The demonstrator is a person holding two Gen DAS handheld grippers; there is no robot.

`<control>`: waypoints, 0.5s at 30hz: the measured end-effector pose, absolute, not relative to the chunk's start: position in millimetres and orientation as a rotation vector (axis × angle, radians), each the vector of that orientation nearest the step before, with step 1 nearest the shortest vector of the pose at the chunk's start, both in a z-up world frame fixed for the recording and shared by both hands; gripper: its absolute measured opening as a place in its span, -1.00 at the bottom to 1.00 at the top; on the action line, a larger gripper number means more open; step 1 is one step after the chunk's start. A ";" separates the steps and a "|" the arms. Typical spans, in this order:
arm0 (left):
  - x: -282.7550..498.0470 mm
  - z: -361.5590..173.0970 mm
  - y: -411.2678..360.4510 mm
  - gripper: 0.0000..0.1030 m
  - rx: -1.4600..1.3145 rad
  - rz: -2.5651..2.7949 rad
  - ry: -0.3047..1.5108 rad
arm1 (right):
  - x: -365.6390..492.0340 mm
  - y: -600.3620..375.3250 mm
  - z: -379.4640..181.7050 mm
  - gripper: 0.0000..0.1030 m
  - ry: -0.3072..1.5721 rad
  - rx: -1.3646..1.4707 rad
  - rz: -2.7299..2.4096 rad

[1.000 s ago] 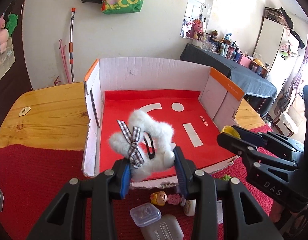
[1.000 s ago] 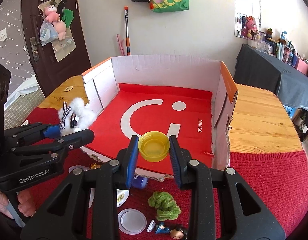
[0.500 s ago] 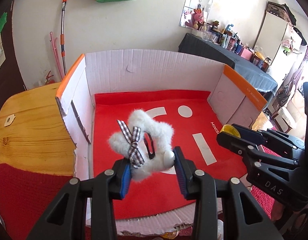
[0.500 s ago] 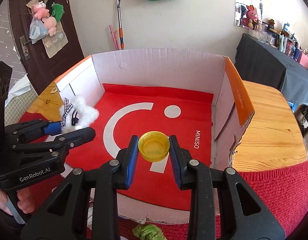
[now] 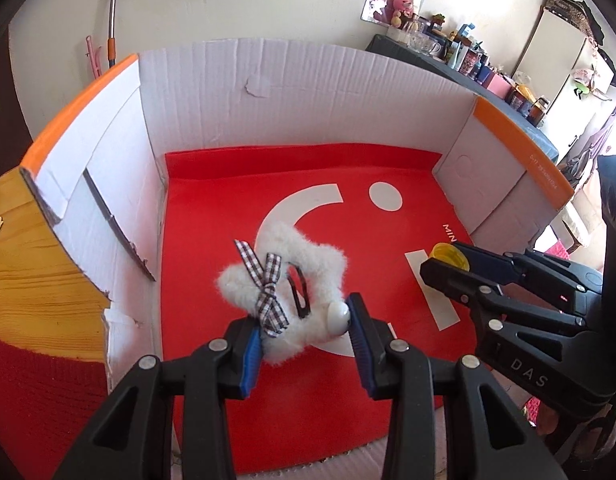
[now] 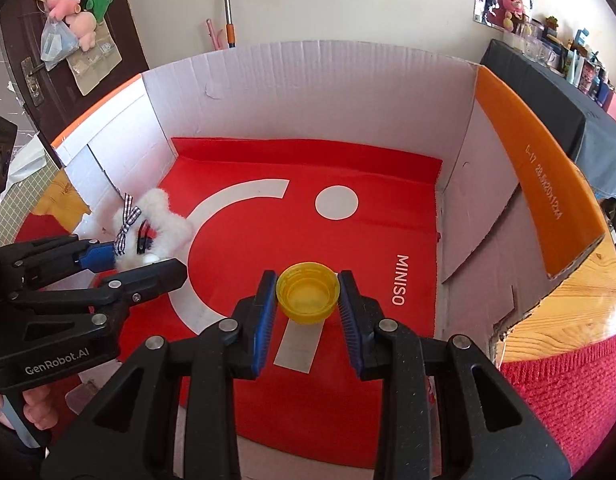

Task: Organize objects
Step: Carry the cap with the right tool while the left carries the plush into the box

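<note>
2 handheld grippers hang over the open cardboard box (image 6: 308, 92), each carrying 1 item. The left gripper (image 5: 303, 330) pinches a fluffy white star clip (image 5: 291, 280) with a checked bow, held above the box's red liner (image 5: 235, 208) toward the box's left wall; the right gripper (image 6: 308, 294) pinches a yellow bottle cap (image 6: 308, 298), open side up, above the liner near the box's front opening and beside the white bar of the printed logo.

To finish the step well, both loads should probably be lowered until they are just above the liner before the pads let go, the cap kept level so it does not roll, and the 2 items set well apart inside the box so neither tool knocks the other.

Compared with a second earlier, both tools now sit deeper over the box and tilt further downward: the small items on the red cloth in front of the box have dropped out of view, and the liner fills both views. Both grips look unchanged.
</note>
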State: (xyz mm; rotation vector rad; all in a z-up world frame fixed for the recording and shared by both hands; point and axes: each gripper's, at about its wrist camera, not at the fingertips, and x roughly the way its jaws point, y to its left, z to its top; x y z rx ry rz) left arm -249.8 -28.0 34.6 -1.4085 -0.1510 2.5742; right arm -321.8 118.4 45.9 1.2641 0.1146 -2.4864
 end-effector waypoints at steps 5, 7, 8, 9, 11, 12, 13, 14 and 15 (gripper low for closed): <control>-250.1 29.8 -27.4 -0.21 -1.429 2.564 -0.139 | -325.6 119.6 38.4 -0.44 0.114 1.302 -2.481; -249.7 29.4 -27.8 -0.21 -1.429 2.564 -0.140 | -327.4 121.1 35.6 -0.44 0.110 1.318 -2.481; -249.6 29.1 -28.3 -0.21 -1.427 2.566 -0.141 | -328.2 121.8 34.0 -0.43 0.107 1.327 -2.480; -249.0 29.1 -28.6 -0.21 -1.425 2.567 -0.142 | -328.3 122.2 33.5 -0.43 0.107 1.325 -2.481; -248.9 28.6 -29.3 -0.21 -1.422 2.569 -0.143 | -328.2 122.3 33.8 -0.43 0.111 1.324 -2.483; -248.8 28.4 -29.3 -0.21 -1.420 2.570 -0.144 | -328.0 122.3 33.5 -0.43 0.114 1.325 -2.483; -249.0 28.3 -29.7 -0.21 -1.420 2.570 -0.146 | -327.6 122.6 33.4 -0.43 0.115 1.324 -2.484; -249.2 28.6 -29.8 -0.21 -1.419 2.570 -0.148 | -327.5 123.1 33.4 -0.43 0.114 1.325 -2.483; -249.0 28.5 -30.1 -0.21 -1.419 2.570 -0.150 | -327.5 123.3 33.4 -0.43 0.113 1.325 -2.483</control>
